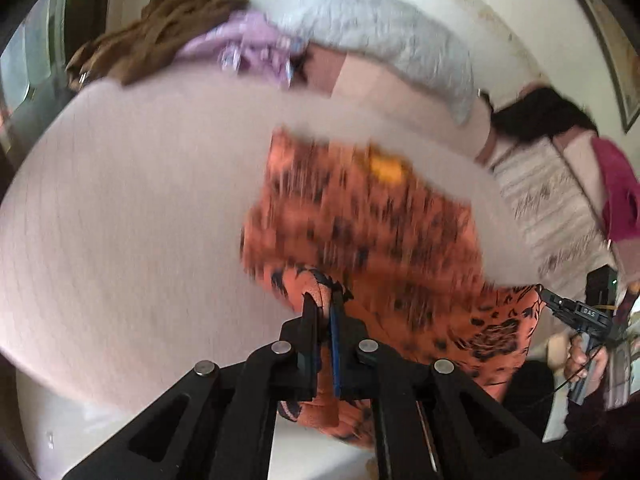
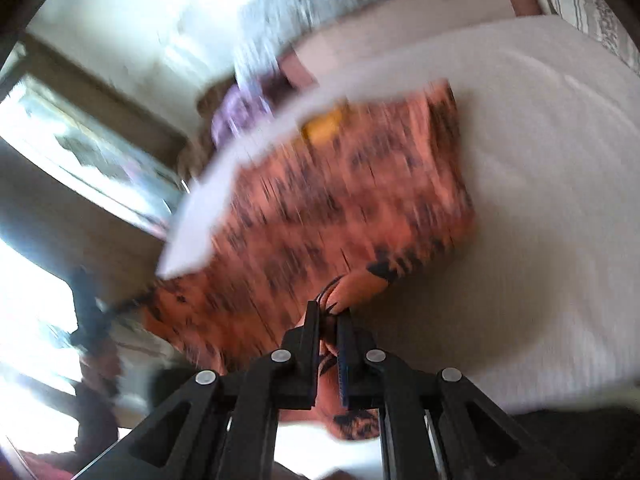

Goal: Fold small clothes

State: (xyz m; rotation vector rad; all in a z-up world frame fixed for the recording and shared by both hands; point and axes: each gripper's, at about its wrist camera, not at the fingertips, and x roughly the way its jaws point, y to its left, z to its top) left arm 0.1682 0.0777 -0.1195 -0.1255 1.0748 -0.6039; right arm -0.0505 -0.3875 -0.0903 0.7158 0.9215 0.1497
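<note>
An orange garment with a black print (image 1: 360, 216) lies partly on a white bedsheet (image 1: 120, 220), blurred by motion, with a yellow label near its far edge. My left gripper (image 1: 322, 300) is shut on the garment's near left edge, cloth pinched between its jaws. In the right wrist view the same orange garment (image 2: 340, 192) stretches away from my right gripper (image 2: 329, 310), which is shut on its near right edge. The right gripper (image 1: 560, 302) also shows at the right in the left wrist view, gripping the cloth's other corner.
At the far side of the bed lie a brown garment (image 1: 160, 28), a lilac one (image 1: 256, 44), a grey one (image 1: 384, 28) and a black one (image 1: 536, 112). A striped pillow (image 1: 548, 200) and a magenta cloth (image 1: 620, 192) sit at the right. A window (image 2: 80, 152) is on the left.
</note>
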